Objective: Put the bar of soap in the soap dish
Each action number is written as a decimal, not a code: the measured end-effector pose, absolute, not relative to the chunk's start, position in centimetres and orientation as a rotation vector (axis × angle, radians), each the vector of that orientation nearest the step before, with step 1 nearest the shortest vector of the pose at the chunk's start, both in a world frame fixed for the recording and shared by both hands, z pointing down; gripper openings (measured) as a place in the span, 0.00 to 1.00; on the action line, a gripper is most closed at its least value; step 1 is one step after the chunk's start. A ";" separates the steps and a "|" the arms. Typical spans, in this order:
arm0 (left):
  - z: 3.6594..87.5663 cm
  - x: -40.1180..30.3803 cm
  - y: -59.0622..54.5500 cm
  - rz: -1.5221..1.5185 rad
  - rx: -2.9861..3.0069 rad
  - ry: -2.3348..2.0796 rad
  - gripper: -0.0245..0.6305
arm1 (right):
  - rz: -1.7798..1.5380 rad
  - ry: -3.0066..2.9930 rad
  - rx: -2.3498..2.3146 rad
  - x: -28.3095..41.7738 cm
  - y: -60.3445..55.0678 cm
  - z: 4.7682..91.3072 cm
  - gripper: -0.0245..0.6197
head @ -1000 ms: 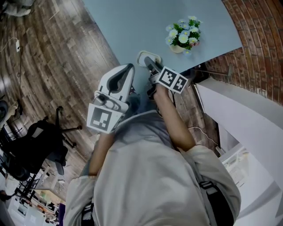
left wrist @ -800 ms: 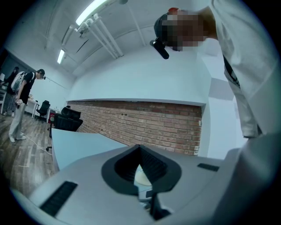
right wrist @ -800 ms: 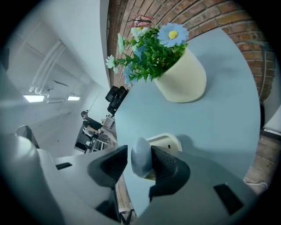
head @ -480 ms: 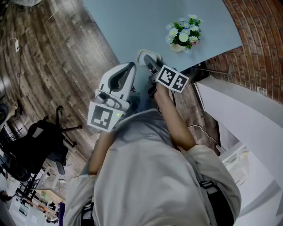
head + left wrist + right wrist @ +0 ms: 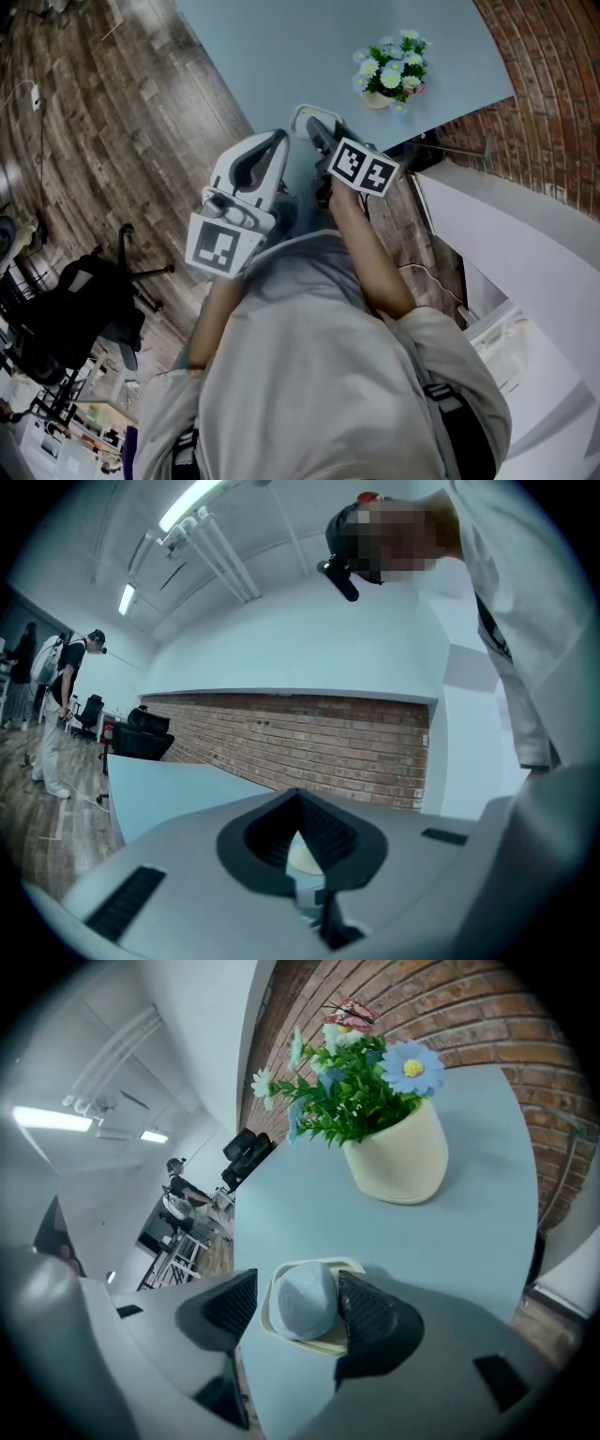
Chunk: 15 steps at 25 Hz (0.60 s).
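Note:
In the right gripper view a pale, rounded bar of soap [image 5: 305, 1299] lies in a cream soap dish [image 5: 323, 1342] on the light blue table. My right gripper [image 5: 298, 1285] points down over it with its jaws opening. The soap sits between them. The left pad [image 5: 234, 1302] stands clear of the soap and the right pad [image 5: 364, 1312] is close beside it. In the head view the dish's rim [image 5: 302, 116] shows just past the right gripper [image 5: 319, 139]. My left gripper [image 5: 267, 150] hangs level beside it, shut, with nothing visibly held [image 5: 300, 797].
A cream pot of artificial flowers [image 5: 394, 1152] stands on the table [image 5: 281, 47] beyond the dish, also in the head view [image 5: 389, 75]. A brick wall [image 5: 309, 738] runs behind. The table's edge is near the person's body. An office chair [image 5: 75, 309] stands on the wooden floor at left.
The marker cube on the right gripper has tilted slightly. Both hands have stayed where they were over the table's edge.

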<state>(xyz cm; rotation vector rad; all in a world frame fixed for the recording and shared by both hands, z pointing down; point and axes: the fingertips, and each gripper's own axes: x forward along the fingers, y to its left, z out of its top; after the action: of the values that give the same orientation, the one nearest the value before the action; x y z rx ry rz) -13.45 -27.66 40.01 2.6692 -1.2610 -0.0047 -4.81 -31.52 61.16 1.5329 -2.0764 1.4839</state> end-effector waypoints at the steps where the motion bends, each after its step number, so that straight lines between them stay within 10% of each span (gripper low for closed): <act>1: 40.1 -13.4 -27.6 0.003 2.671 -1.258 0.04 | 1.447 -2.072 1.533 -4.7 -31.5 61.2 0.44; 15: 40.1 -13.3 -27.4 -0.022 2.682 -1.266 0.04 | 1.142 -2.199 1.530 -4.5 -31.8 57.9 0.34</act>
<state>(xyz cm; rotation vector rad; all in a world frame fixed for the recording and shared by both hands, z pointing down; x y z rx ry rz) -13.33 -27.42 40.08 2.6823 -1.2656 -0.0220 -4.46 -31.83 57.92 1.5302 -2.1987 1.1422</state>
